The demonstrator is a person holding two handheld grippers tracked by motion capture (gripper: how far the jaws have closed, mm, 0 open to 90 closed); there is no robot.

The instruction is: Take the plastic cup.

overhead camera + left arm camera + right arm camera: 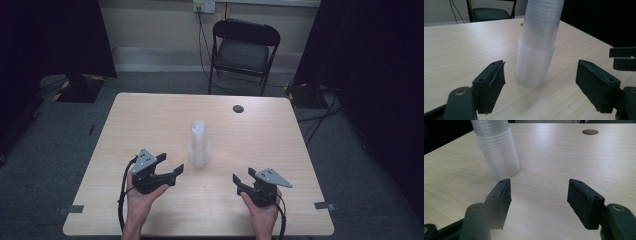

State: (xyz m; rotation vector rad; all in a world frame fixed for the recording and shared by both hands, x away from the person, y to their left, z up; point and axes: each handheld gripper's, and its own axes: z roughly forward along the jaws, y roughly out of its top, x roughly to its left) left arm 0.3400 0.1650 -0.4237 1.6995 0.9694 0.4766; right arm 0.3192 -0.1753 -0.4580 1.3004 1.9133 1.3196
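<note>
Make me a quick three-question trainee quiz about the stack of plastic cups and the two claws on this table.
1. True or false: the left claw is shut on the stack of clear cups.
2. Which claw's jaws point more directly at the stack? A left, B right
3. Fill in: beyond the table stands a black folding ____.

Key: 1 false, both claws are open and apart from the cups; 2 A; 3 chair.

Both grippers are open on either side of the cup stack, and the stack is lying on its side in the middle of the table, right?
Not quite: the cup stack stands upright, as the high view shows. The rest holds: the left gripper and right gripper are open on either side of it, touching nothing, on the table.
</note>
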